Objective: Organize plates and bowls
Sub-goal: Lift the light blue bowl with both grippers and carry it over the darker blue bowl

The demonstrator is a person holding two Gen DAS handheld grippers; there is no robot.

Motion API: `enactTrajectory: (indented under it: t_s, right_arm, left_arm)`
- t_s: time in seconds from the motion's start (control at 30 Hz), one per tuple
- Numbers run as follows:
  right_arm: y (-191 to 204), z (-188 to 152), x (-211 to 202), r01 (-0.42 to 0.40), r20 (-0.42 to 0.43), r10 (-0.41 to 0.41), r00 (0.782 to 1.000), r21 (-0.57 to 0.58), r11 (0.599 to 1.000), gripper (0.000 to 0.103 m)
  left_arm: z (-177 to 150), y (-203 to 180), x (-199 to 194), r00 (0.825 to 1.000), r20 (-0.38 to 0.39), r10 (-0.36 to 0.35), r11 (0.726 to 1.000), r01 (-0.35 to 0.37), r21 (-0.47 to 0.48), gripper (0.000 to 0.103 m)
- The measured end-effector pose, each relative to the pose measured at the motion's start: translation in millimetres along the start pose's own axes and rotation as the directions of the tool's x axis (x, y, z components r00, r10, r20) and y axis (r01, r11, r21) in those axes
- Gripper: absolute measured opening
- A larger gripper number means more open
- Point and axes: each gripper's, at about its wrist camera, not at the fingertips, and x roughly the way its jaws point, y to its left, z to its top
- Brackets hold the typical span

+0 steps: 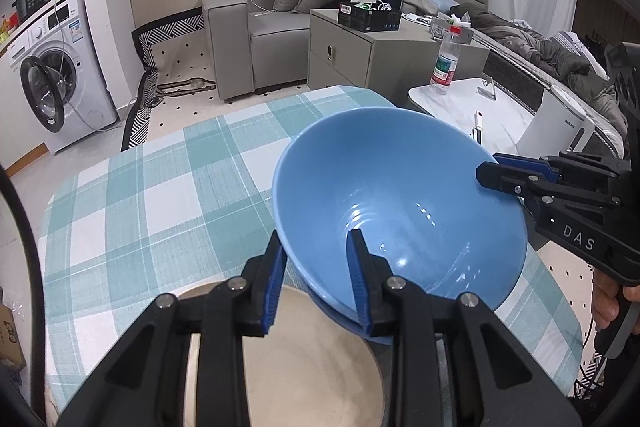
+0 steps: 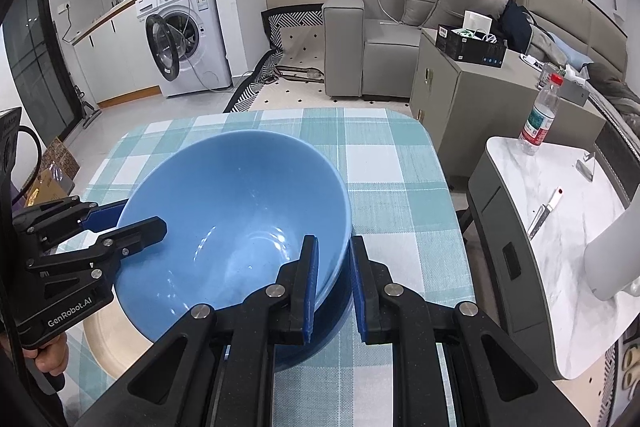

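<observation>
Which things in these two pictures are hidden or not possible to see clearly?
- Beige plate: mostly covered by the left gripper and the blue bowl, both views.
- Second blue dish under the bowl: only an edge shows.
- Water bottle label: too small to read.
- Right gripper: contact with the rim unclear.

The blue bowl [image 1: 400, 195] hides part of the tan plate [image 1: 312, 359] and most of a second blue dish [image 2: 332, 323] under it, the black gripper arms cover more of the plate, and the water bottle [image 2: 538, 119] label is too small to read.
</observation>
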Motion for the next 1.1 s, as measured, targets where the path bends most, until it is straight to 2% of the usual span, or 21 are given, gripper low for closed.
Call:
enactTrajectory:
  t_s: [0.5, 1.1]
  right_arm:
    - [3.0, -11.4, 11.9, 0.050, -0.017, -0.050, 0.999, -0.019, 0.999, 0.016]
    - [5.5, -20.9, 20.4, 0.080, -0.034, -0.082, 0.996, -0.041, 0.996, 0.016]
  left_arm:
    - [-7.5, -6.2, 12.8, 1.000, -0.026, 0.018, 1.000, -0.017, 0.023, 0.028]
    - [-12.7, -15.4, 15.7, 0.997, -0.011, 0.074, 0.994, -0.073, 0.079, 0.029]
